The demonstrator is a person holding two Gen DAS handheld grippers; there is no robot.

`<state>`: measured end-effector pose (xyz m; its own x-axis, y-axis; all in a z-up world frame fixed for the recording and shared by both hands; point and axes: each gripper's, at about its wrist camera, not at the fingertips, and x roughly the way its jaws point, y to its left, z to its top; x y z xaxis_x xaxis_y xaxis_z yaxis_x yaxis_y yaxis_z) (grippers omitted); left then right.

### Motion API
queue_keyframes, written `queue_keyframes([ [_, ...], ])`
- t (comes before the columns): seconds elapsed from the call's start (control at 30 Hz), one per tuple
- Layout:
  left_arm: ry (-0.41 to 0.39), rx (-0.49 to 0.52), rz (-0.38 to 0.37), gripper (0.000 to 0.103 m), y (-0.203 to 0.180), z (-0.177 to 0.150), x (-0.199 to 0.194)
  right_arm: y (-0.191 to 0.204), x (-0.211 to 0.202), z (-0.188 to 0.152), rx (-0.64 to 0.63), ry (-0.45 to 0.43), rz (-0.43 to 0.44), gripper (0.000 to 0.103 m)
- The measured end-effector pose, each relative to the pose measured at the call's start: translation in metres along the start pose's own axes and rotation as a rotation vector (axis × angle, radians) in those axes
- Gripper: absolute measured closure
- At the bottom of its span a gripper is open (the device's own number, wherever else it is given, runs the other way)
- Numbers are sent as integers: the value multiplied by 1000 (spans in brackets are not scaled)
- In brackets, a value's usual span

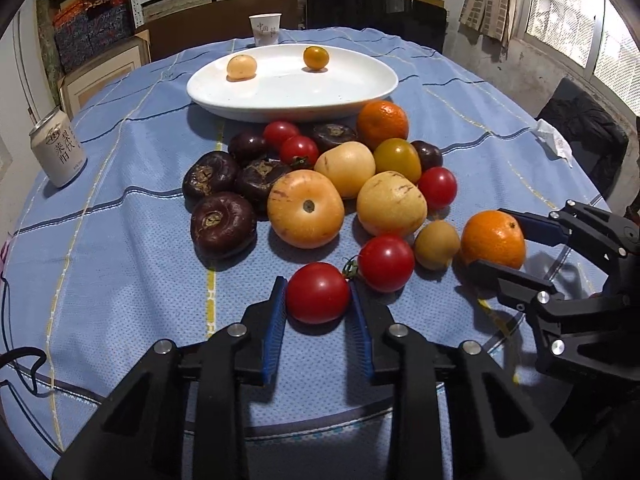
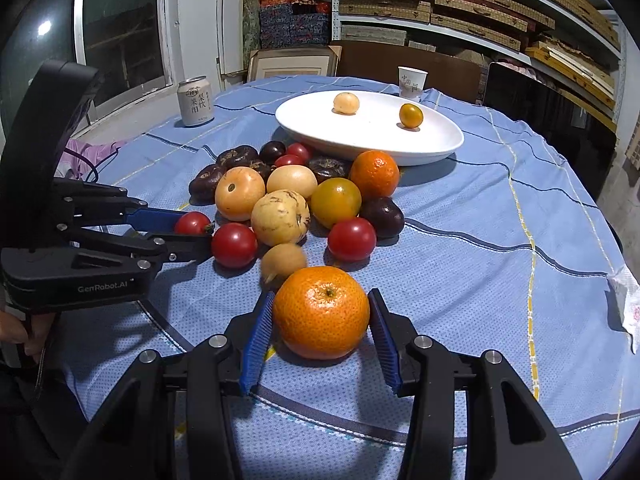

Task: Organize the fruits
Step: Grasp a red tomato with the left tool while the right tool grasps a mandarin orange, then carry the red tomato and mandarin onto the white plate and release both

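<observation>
A pile of fruit lies on the blue cloth: red tomatoes, yellow pears (image 1: pixel 306 208), dark water chestnuts (image 1: pixel 223 224), mandarins and a small brown fruit (image 1: pixel 436 244). My left gripper (image 1: pixel 319 294) is shut on a red tomato (image 1: pixel 318 292) at the pile's near edge; it also shows in the right wrist view (image 2: pixel 194 236). My right gripper (image 2: pixel 321 312) is shut on an orange mandarin (image 2: pixel 321 312), also seen in the left wrist view (image 1: pixel 493 238). A white oval plate (image 1: pixel 356 92) behind the pile holds a pale fruit (image 1: pixel 241 67) and a small orange fruit (image 1: pixel 316 58).
A drink can (image 1: pixel 58 148) stands at the table's left edge. A paper cup (image 1: pixel 265 29) stands behind the plate. A crumpled tissue (image 1: pixel 554 142) lies at the right. Shelves and boxes surround the table, and a cable (image 1: pixel 24 364) runs off the near left edge.
</observation>
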<state>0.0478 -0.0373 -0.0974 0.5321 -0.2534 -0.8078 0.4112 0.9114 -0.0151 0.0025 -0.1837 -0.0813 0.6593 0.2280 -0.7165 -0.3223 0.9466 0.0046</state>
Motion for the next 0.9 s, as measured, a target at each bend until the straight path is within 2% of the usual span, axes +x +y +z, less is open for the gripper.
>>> queue_keyframes([
  [0.5, -45, -34, 2, 73, 7, 0, -21, -3, -2, -1, 17, -8, 14, 55],
  [0.9, -91, -67, -7, 73, 19, 6, -44, -13, -26, 3, 43, -77, 23, 55],
])
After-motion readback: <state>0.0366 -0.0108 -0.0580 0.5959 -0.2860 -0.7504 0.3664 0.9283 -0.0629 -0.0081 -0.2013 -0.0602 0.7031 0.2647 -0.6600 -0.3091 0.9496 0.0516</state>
